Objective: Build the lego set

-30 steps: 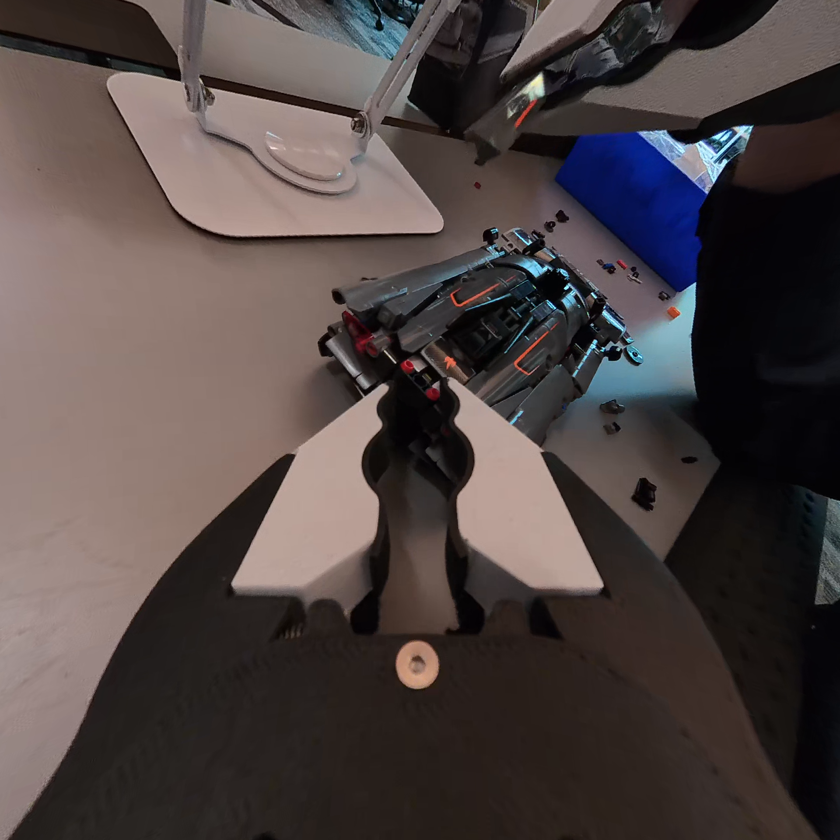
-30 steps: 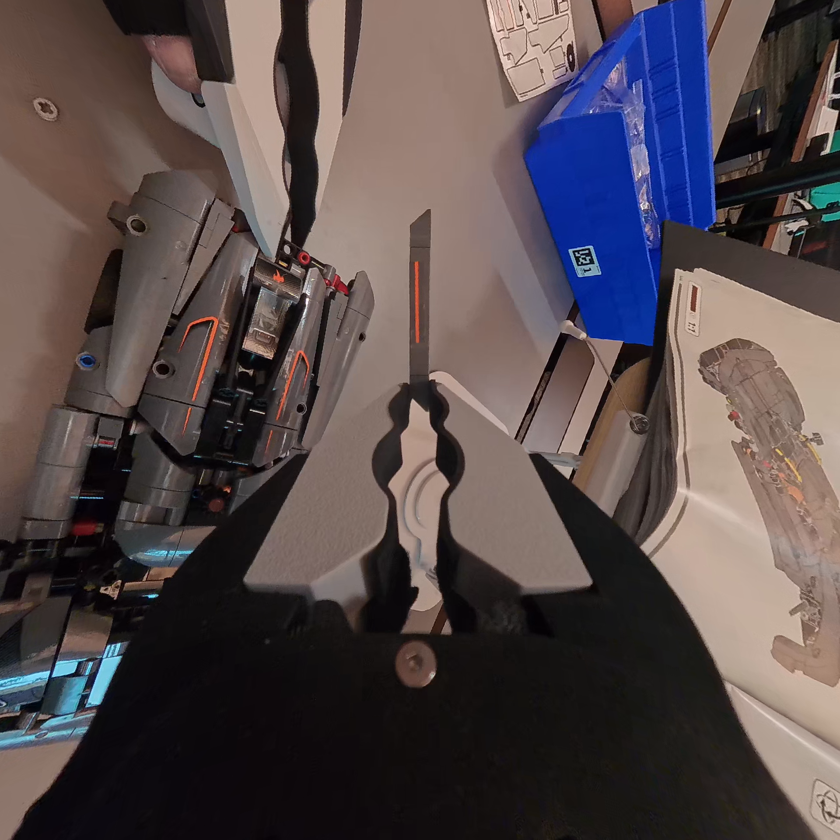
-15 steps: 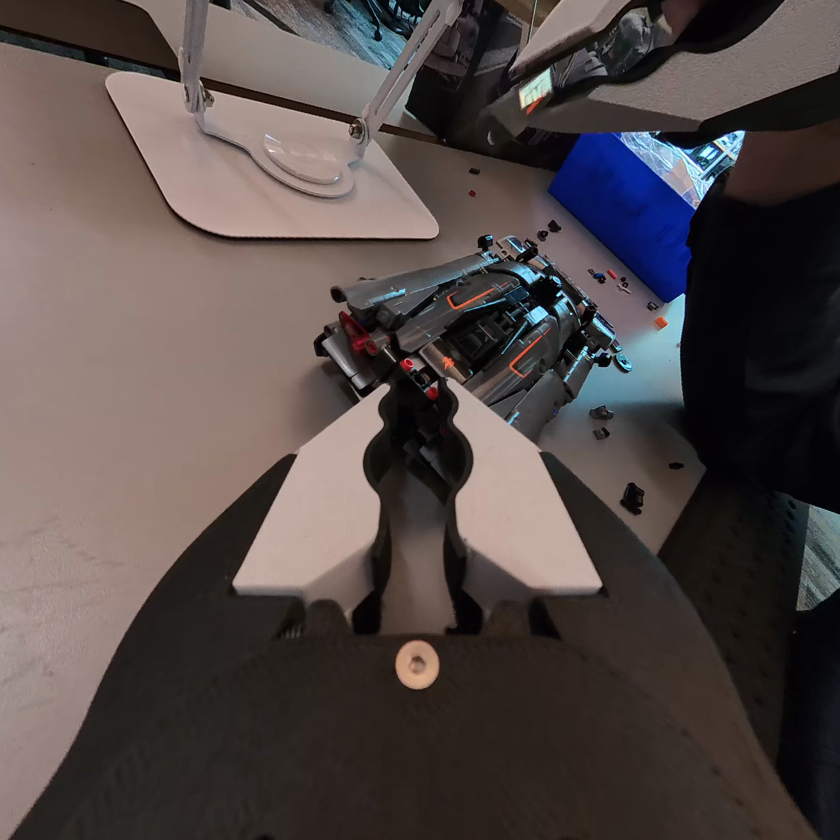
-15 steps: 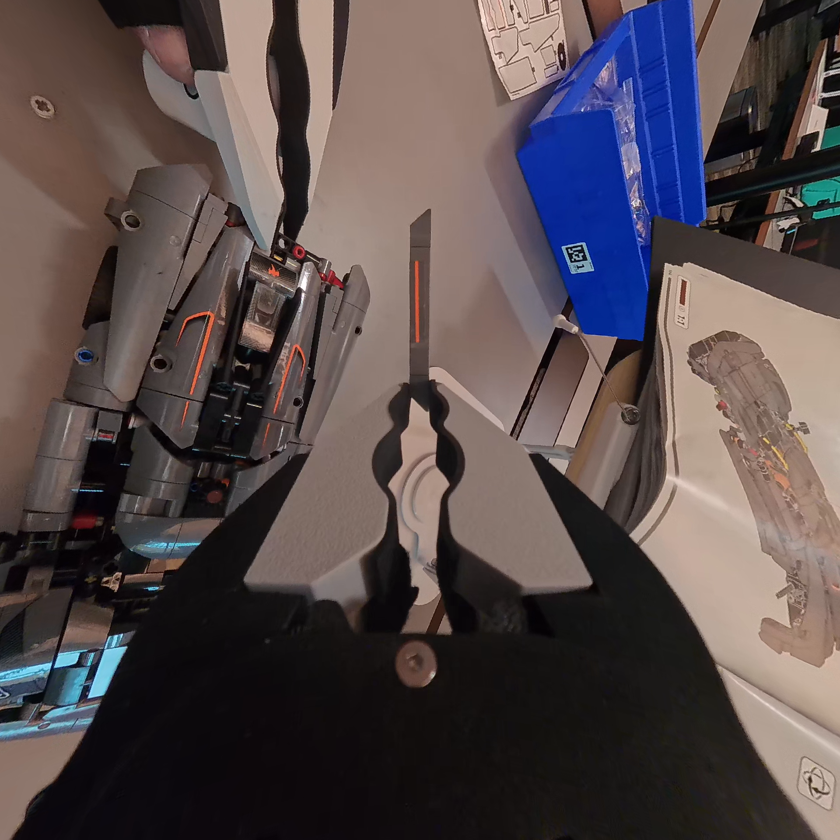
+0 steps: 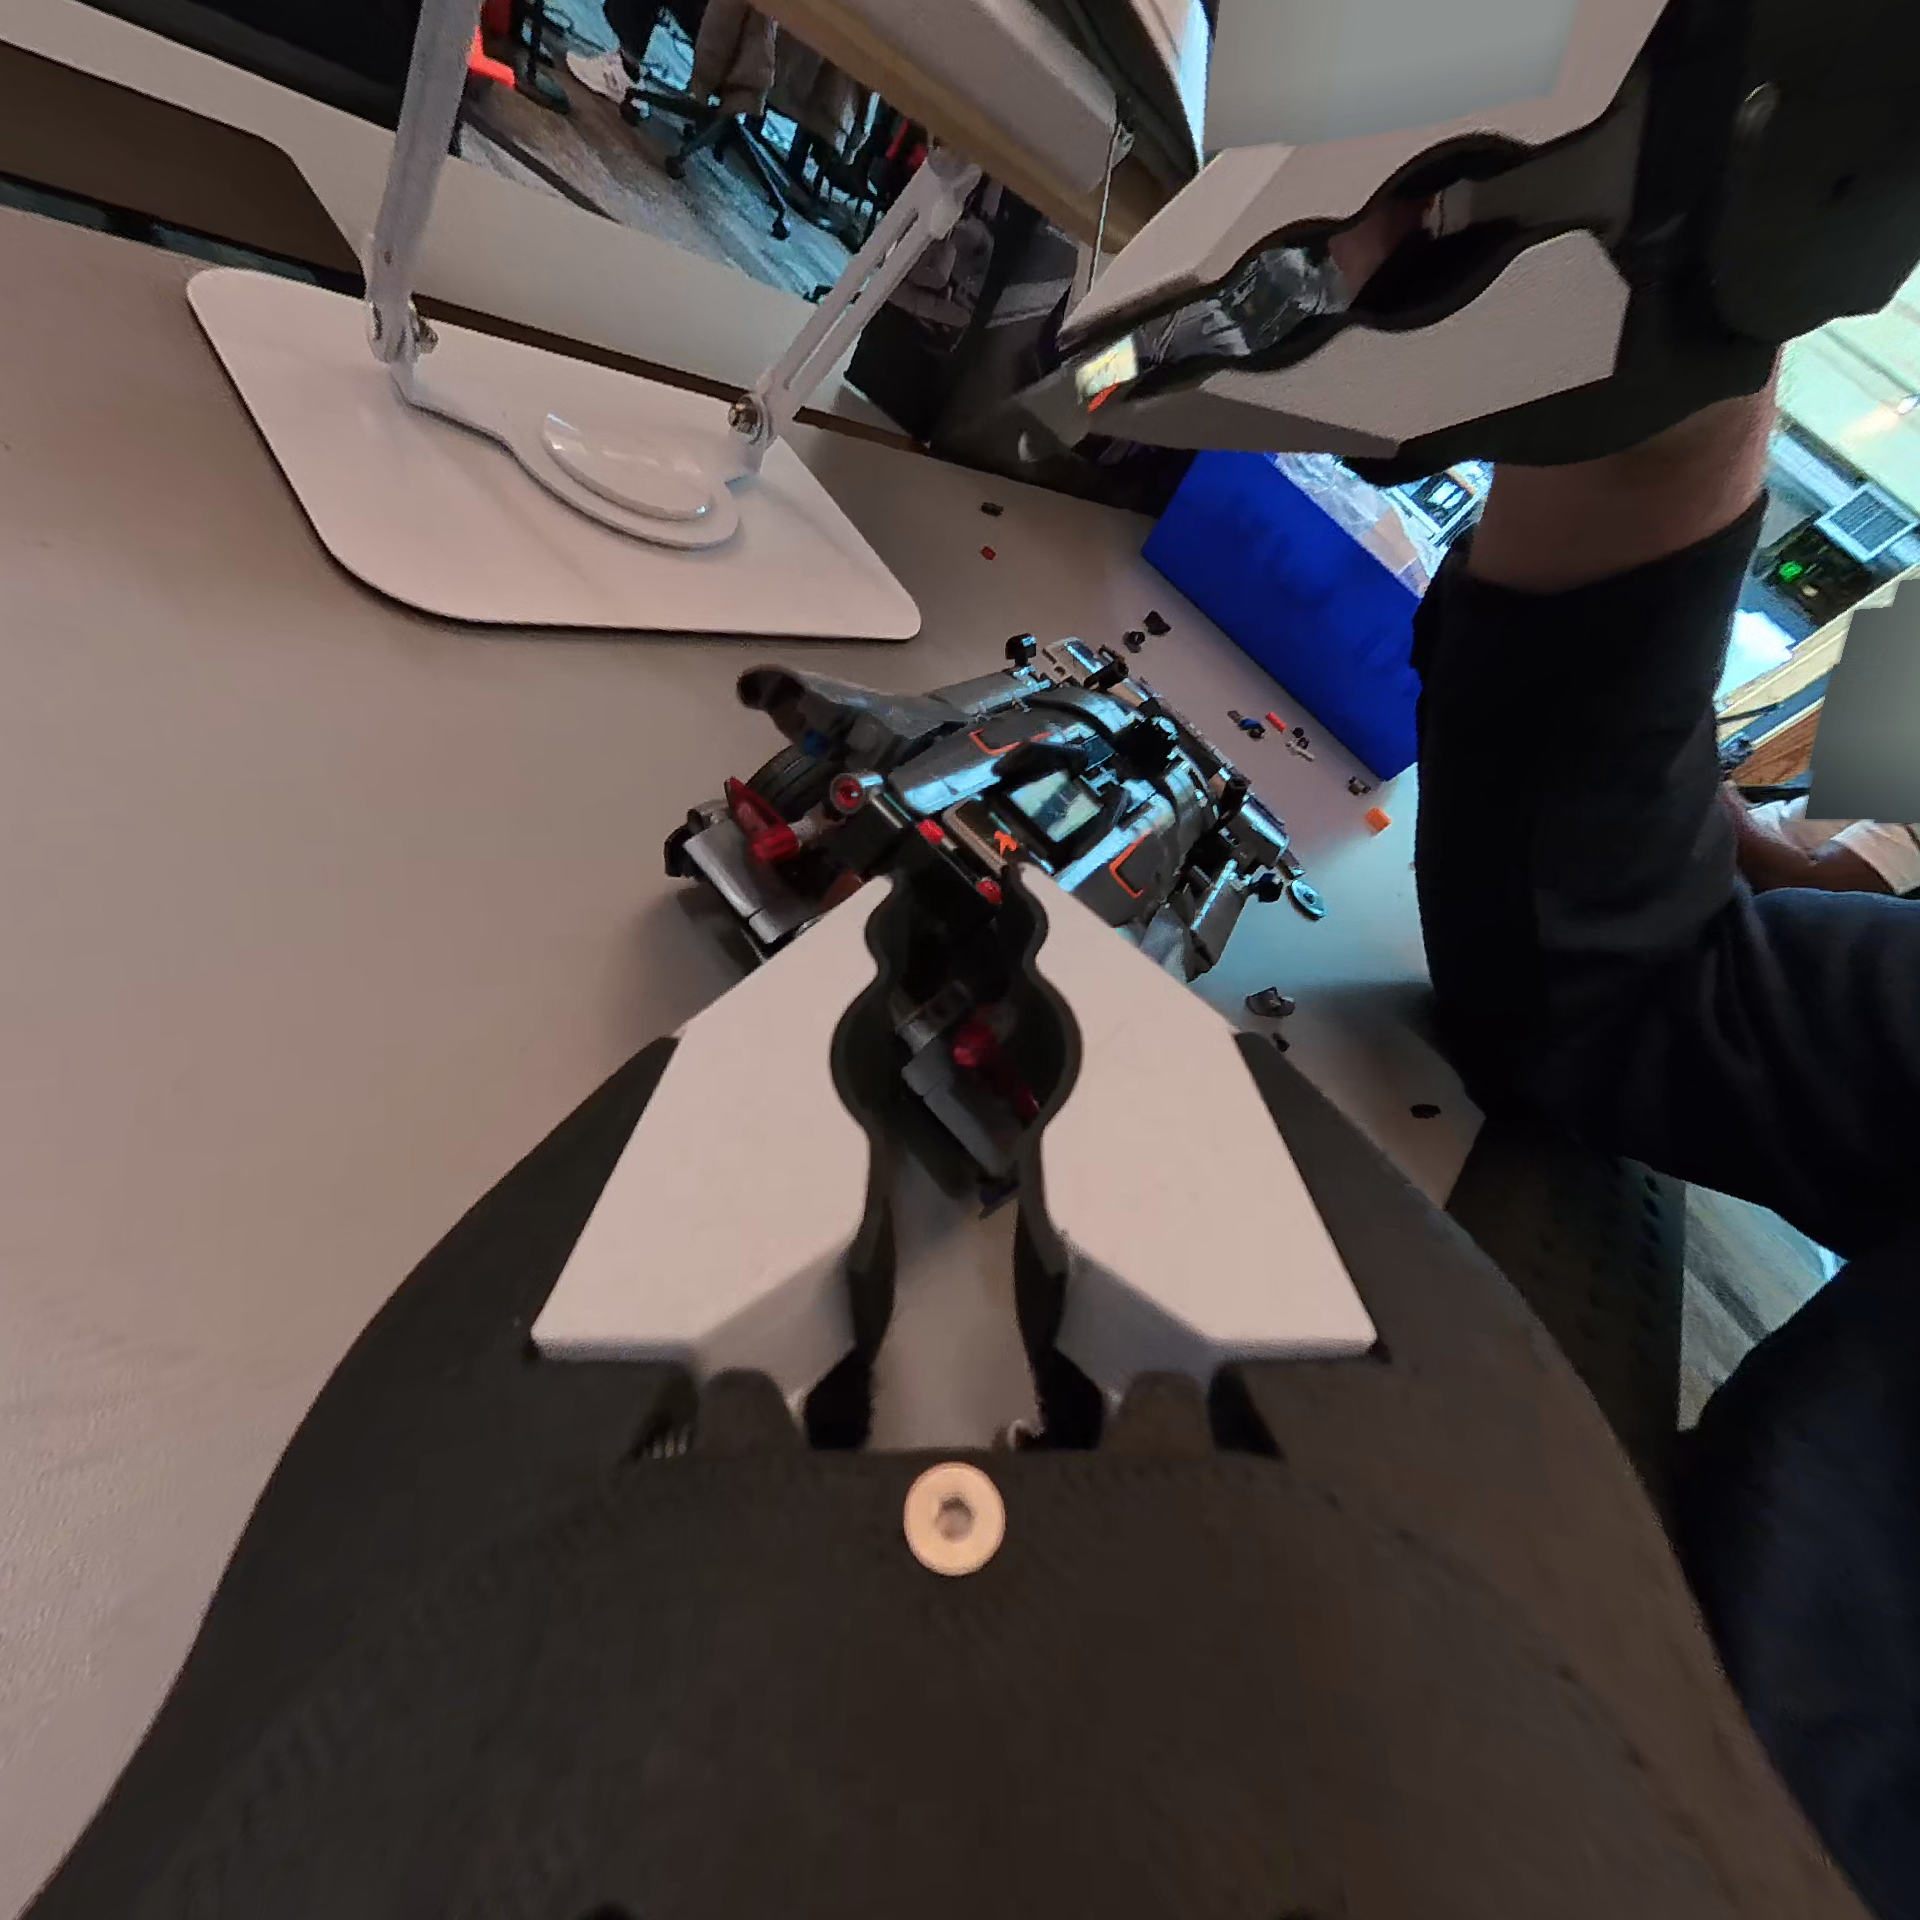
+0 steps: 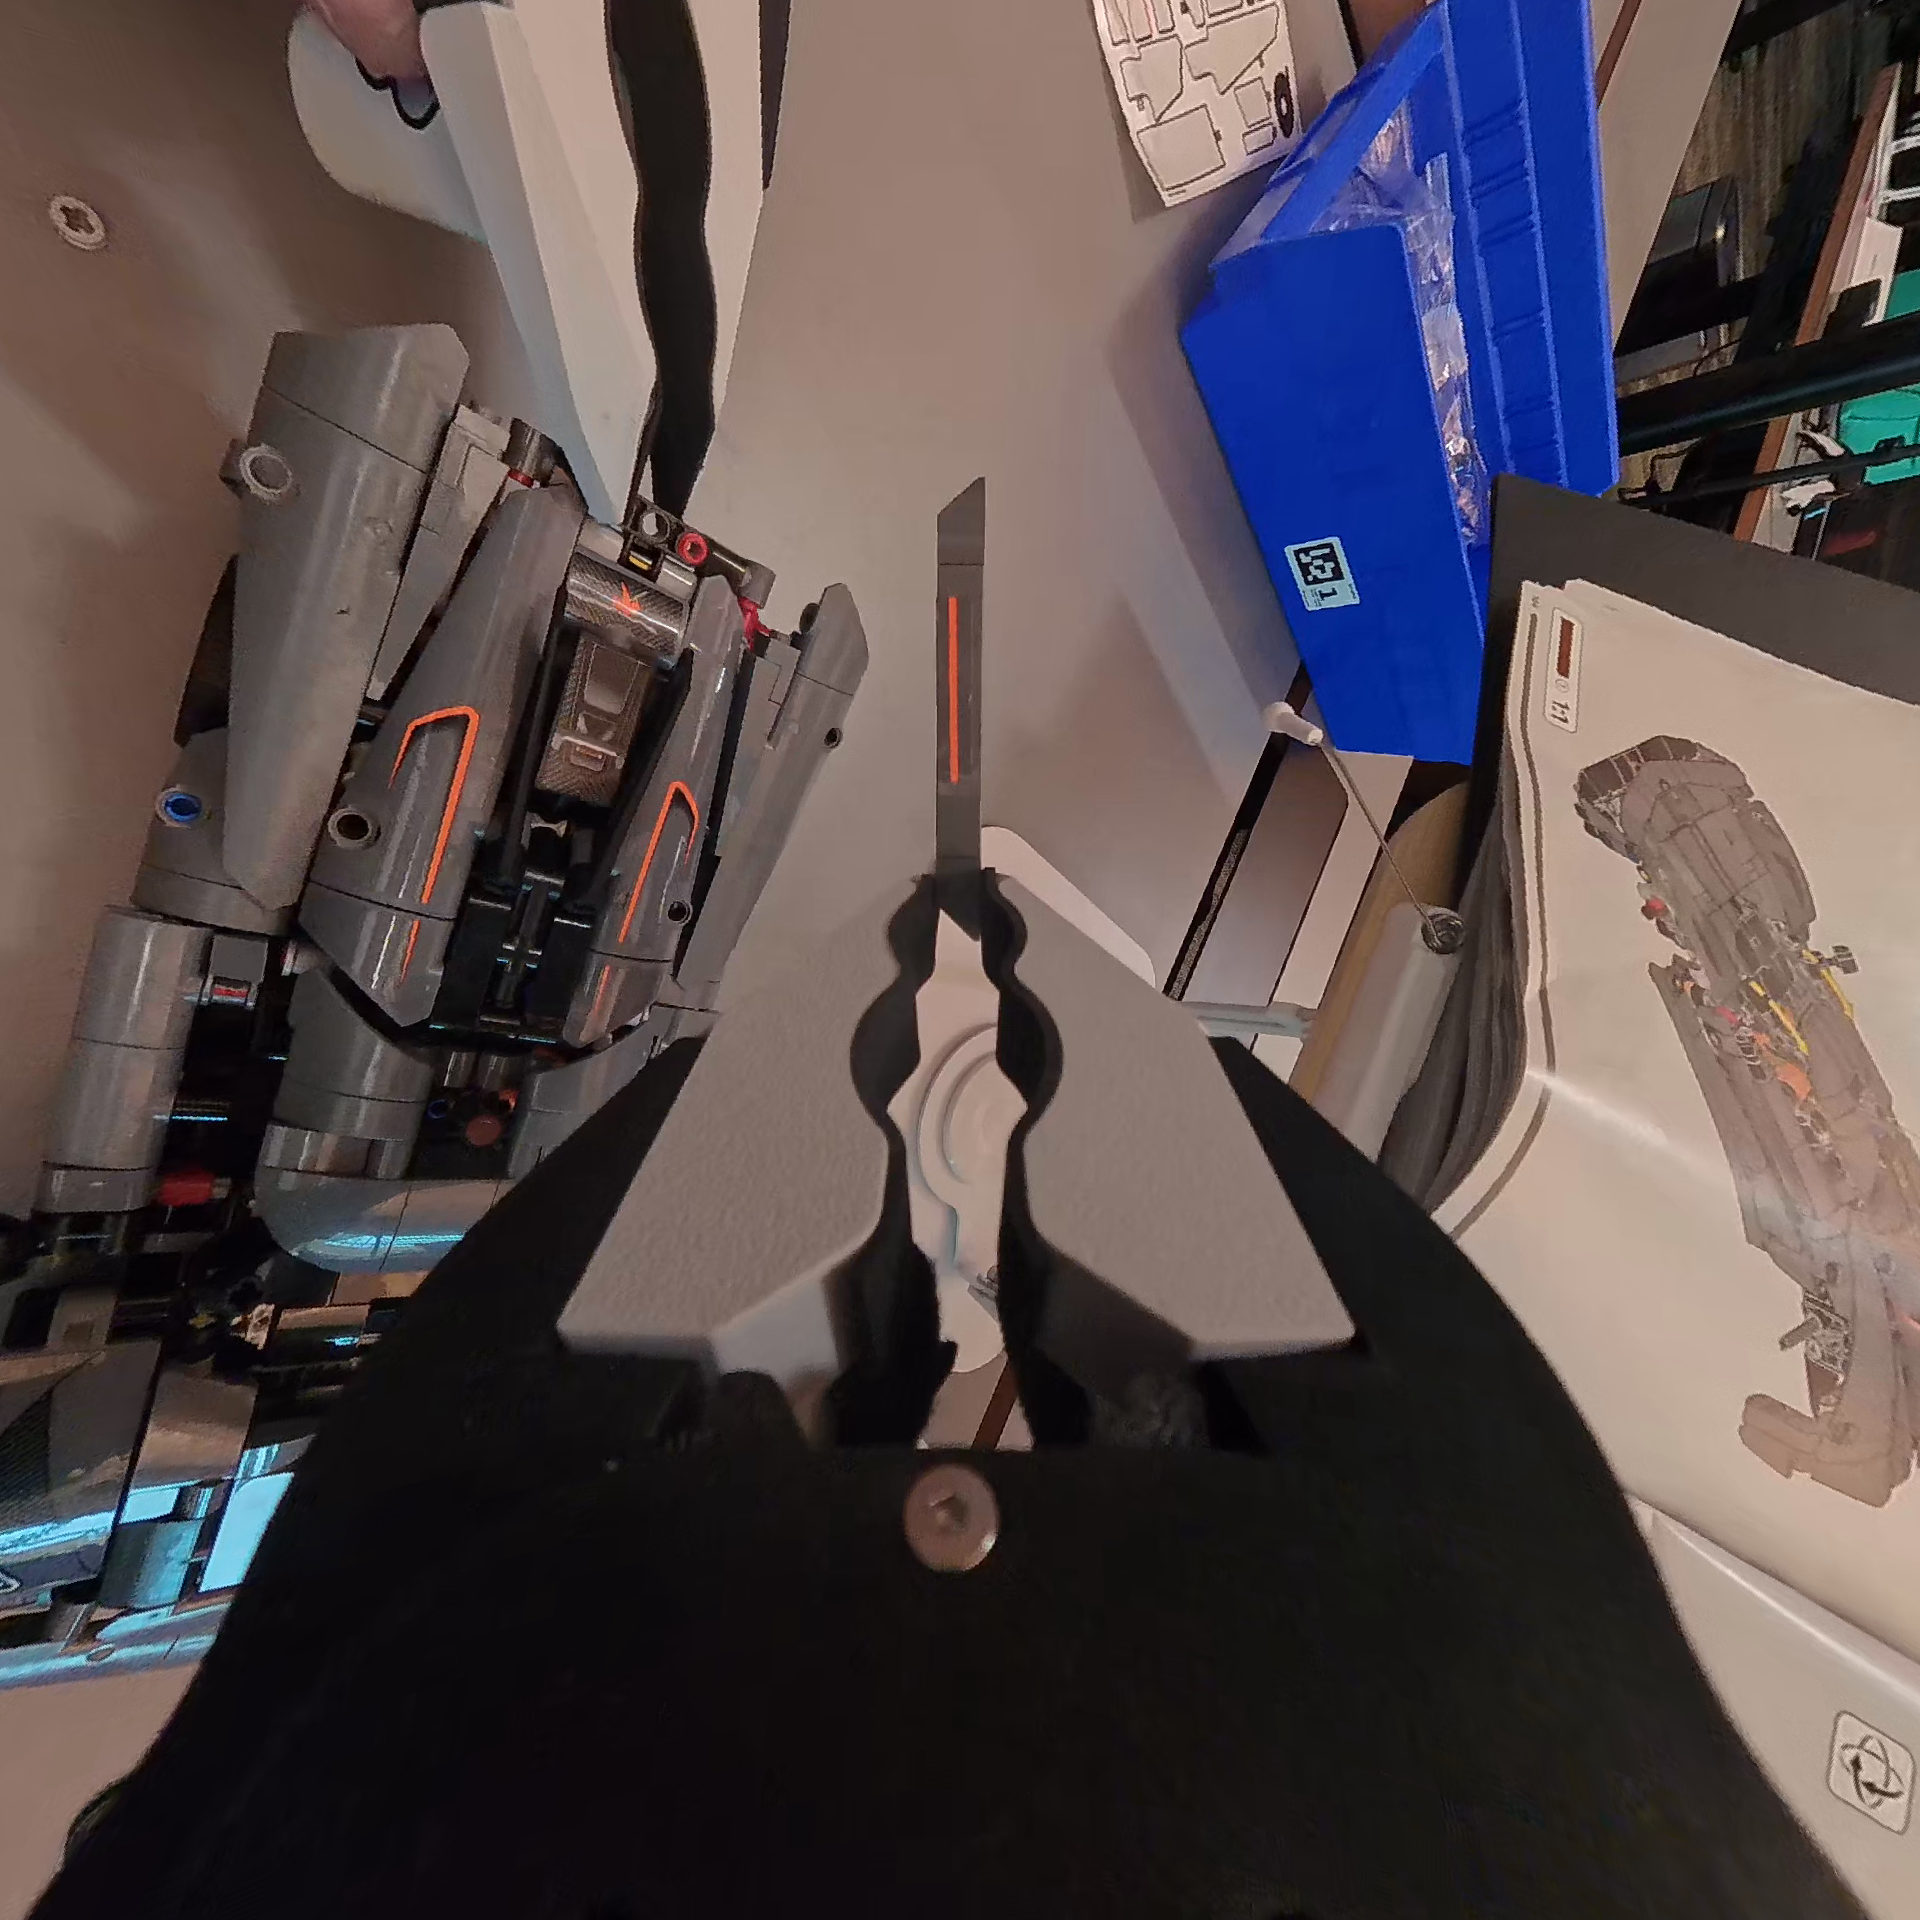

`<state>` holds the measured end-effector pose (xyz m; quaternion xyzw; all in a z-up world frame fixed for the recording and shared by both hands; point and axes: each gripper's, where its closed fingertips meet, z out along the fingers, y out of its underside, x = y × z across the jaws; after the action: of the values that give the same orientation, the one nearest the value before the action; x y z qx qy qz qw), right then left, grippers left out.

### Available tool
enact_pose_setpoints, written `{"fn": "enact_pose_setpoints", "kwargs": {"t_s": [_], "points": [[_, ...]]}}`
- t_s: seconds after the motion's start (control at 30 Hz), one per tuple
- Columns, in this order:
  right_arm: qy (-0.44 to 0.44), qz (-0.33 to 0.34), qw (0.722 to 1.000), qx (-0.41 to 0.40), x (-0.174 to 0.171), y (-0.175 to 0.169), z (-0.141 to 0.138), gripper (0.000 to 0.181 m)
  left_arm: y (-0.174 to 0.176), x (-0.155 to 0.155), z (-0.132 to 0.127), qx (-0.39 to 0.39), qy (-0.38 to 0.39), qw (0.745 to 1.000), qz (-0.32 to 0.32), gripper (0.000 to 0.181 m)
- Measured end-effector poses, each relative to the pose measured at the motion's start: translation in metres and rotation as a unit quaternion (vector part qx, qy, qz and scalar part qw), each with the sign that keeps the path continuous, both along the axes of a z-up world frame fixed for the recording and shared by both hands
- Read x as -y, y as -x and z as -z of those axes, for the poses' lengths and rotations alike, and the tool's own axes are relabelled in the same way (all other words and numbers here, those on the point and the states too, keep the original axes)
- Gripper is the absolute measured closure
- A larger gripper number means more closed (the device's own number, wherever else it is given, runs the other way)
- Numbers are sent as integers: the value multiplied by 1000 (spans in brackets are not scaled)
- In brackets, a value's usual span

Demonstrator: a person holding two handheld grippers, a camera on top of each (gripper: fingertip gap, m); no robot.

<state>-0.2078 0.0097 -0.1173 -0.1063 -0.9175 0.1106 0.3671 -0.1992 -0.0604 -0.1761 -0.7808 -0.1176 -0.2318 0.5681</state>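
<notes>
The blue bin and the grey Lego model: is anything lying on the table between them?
Yes. In the left wrist view, small loose pieces lie scattered on the table between the blue bin and the grey Lego model.

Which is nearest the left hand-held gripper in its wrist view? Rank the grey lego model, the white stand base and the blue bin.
From the left hand-held gripper:
1. Grey lego model: at the fingertips, its near end between them.
2. White stand base: farther, up and to the left on the table.
3. Blue bin: farther back on the right, past the model; its order against the base is close.
</notes>
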Motion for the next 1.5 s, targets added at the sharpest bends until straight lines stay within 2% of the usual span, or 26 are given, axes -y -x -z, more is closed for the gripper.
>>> {"fn": "enact_pose_setpoints", "kwargs": {"t_s": [0.73,0.87,0.97,1.17,1.37,1.5], "points": [[2,1,1000,-5,-1,-3,-6,176,-11,-5,-24,9,-67,997,22,171],[3,1,1000,-8,-1,-4,-8,176,-9,-4,-25,24,-76,997,22,172],[2,0,1000,-9,-1,-5,-9,176,-4,1,-35,54,-111,992,19,176],[2,2,1000,-11,-3,-6,-11,175,17,10,-21,50,-78,995,-29,172],[3,-8,1000,-5,5,-5,-6,176,13,6,-4,26,-30,999,-23,167],[-3,-22,1000,8,20,-3,5,176,15,7,-4,25,-31,999,-26,167]]}}
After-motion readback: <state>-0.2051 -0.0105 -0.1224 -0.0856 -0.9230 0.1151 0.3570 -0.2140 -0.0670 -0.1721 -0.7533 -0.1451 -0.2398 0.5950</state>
